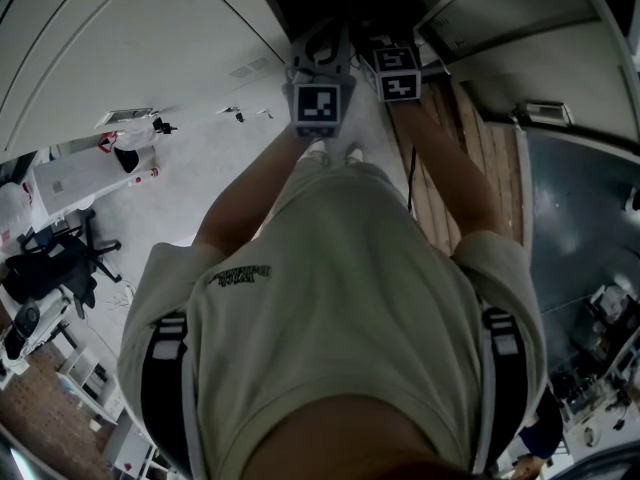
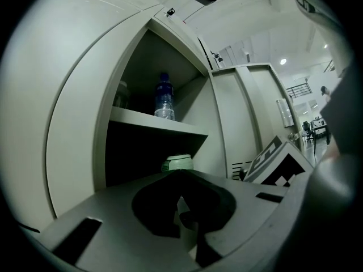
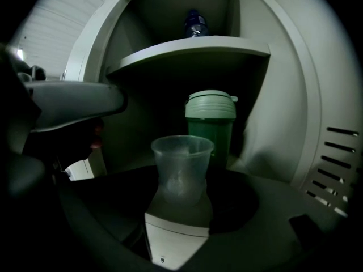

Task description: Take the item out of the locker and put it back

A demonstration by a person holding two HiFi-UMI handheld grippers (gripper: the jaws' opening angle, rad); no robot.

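Fisheye bending and black vignette ring every view. Ceiling lights (image 2: 282, 62) glare far right; the locker (image 2: 105, 123) has its lower compartment in dim shadow.

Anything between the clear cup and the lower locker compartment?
Nothing visible blocks the opening. The green shaker stands inside the lower compartment, directly behind the clear cup in the right tool.

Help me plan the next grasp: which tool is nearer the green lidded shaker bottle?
Right. The right tool, clear plastic cup at its tip, faces the green shaker bottle close ahead; the left tool sits farther back.
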